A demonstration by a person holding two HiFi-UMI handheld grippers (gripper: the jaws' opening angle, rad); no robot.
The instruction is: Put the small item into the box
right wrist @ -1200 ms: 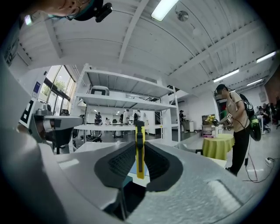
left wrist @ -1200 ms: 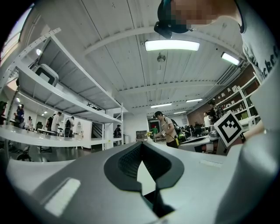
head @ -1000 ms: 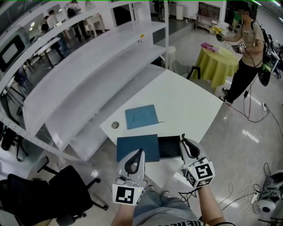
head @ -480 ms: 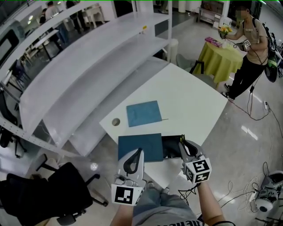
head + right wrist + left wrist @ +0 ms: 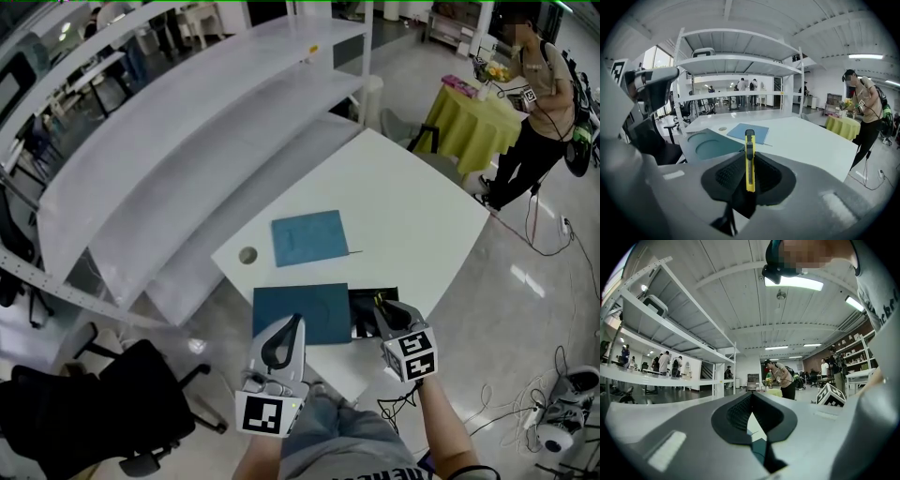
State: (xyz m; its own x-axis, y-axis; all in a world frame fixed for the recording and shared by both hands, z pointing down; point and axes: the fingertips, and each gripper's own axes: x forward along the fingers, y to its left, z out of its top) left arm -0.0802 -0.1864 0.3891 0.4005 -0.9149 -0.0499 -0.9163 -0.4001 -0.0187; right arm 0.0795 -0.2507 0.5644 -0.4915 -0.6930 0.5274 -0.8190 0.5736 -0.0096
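A dark open box (image 5: 373,312) lies at the near edge of the white table (image 5: 403,216), its teal lid (image 5: 300,314) folded out flat to the left. My right gripper (image 5: 381,307) hovers over the box's near edge, shut on a yellow utility knife (image 5: 749,159) that stands upright between its jaws (image 5: 749,169). The knife shows as a yellow speck (image 5: 378,300) in the head view. My left gripper (image 5: 294,325) is at the lid's near edge, jaws together with nothing in them (image 5: 751,416).
A blue notebook (image 5: 309,237) lies further back on the table beside a round cable hole (image 5: 247,254). White shelving (image 5: 187,141) runs along the left. A black chair (image 5: 112,403) stands at lower left. A person (image 5: 530,103) stands by a yellow-green round table (image 5: 469,117).
My right gripper has crept forward and slightly left with the knife, closer over the box. The left gripper has stayed in place.
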